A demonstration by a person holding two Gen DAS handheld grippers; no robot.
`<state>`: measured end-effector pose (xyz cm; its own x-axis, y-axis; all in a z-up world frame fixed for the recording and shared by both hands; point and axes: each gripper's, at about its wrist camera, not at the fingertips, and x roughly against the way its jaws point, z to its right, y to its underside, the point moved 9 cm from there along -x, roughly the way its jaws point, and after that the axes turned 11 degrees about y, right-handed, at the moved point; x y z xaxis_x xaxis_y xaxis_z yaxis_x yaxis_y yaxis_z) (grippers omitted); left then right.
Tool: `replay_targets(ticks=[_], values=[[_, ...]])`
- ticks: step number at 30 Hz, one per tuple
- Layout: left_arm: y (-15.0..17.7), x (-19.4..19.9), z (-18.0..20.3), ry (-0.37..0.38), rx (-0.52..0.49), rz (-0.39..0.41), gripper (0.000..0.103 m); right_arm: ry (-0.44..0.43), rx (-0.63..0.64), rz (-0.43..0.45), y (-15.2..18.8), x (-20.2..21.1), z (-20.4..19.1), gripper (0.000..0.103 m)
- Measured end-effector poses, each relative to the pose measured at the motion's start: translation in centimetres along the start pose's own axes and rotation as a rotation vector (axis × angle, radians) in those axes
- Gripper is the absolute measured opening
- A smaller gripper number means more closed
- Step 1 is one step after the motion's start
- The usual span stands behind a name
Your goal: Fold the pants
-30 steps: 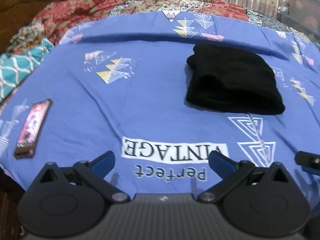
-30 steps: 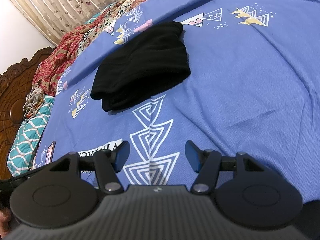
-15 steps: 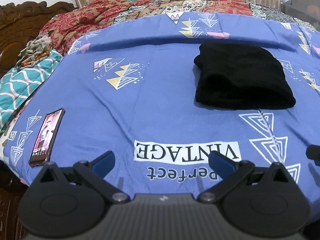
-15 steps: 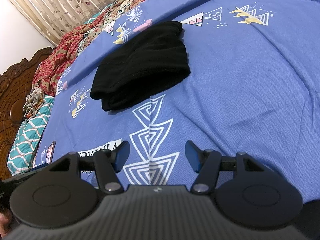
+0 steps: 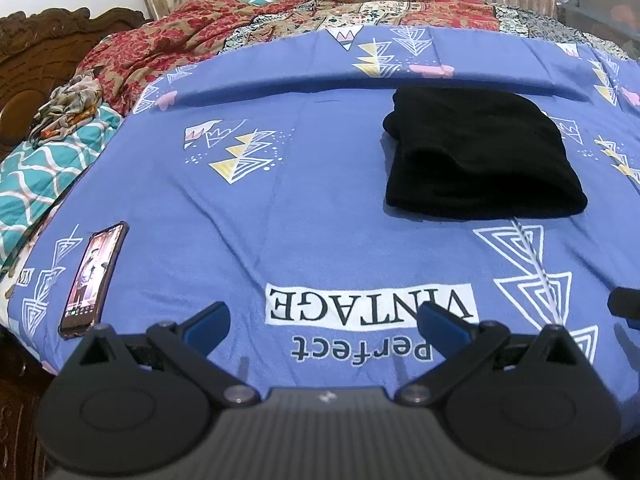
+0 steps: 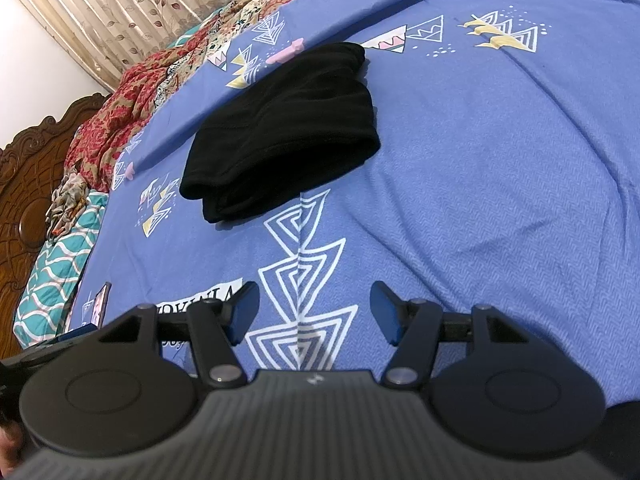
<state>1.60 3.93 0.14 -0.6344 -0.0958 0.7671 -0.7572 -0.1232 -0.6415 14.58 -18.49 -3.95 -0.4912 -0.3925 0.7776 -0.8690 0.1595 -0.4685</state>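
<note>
Both hand-held grippers, left (image 5: 322,316) and right (image 6: 314,312), hover spread over bare bedspread (image 5: 312,184), well short of folded pants (image 5: 476,156).

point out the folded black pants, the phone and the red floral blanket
pants (image 5: 476,156), left wrist view, middle of the folded top layer
phone (image 5: 94,276), left wrist view, middle of its lit screen
red floral blanket (image 6: 116,120), right wrist view, bunched middle part

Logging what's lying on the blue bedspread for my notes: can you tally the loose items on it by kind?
Folded black pants: 1
Phone: 1
Total: 2, both lying on the blue bedspread
</note>
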Motion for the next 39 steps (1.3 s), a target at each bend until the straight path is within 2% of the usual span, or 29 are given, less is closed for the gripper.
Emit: replay_targets(ticks=[11,23,39], values=[[-0.13,0.16,-0.25,0.018,0.027,0.007,0.103,0.000,-0.002,0.000,-0.01,-0.01,-0.02,0.064],[0.51,-0.21,0.10,0.042,0.035,-0.037,0.103,0.000,-0.004,-0.003,-0.04,-0.13,0.16,0.064],[0.68,-0.27,0.00,0.037,0.047,-0.048,0.103,-0.001,-0.005,-0.009,0.08,-0.18,0.17,0.064]])
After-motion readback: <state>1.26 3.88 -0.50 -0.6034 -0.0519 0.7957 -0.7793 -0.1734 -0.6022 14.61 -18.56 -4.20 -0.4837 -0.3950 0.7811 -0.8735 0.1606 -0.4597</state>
